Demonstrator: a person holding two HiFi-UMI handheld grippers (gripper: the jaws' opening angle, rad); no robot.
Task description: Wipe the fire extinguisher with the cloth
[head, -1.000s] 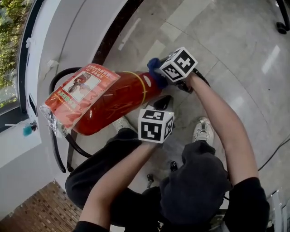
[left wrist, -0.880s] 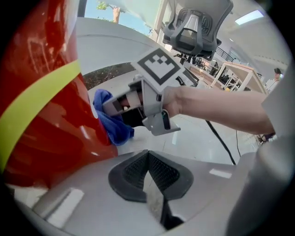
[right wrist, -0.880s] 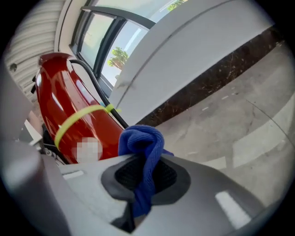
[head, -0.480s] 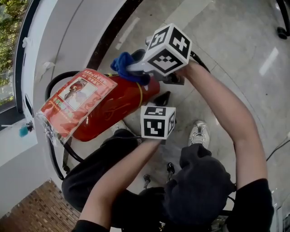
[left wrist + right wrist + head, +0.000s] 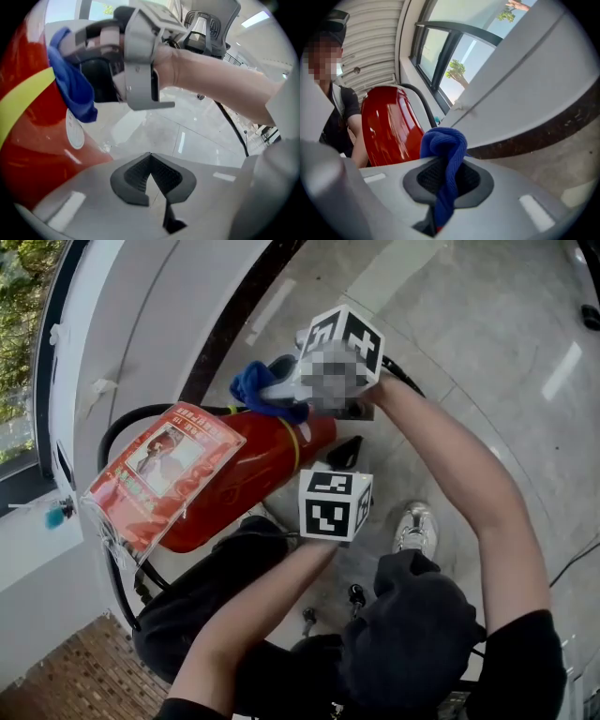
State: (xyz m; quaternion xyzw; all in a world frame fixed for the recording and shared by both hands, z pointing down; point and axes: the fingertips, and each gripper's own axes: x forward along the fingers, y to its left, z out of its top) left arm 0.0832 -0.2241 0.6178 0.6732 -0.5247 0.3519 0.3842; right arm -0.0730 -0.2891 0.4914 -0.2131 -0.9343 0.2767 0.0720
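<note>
**Blue cloth (image 5: 443, 143) clamped in right gripper (image 5: 445, 165) at banded end of fire extinguisher (image 5: 248, 465)**

Right gripper: jaws are pressed together on the bunched cloth, which bulges above the pads and hangs down between them. The cloth sits against or just beside the red extinguisher body, next to the yellow band (image 5: 297, 439); contact cannot be confirmed.

Left gripper (image 5: 150, 159): the pads meet at the tips with nothing between them. It is just beside the red body and sits below the right gripper in the head view.

The extinguisher lies tilted across the scene. A plastic-sleeved label sheet (image 5: 155, 474) sits on its wider end, toward the white wall (image 5: 141, 315). A black hose (image 5: 117, 423) loops behind it. Glossy floor tiles (image 5: 487, 352) lie beneath.
</note>
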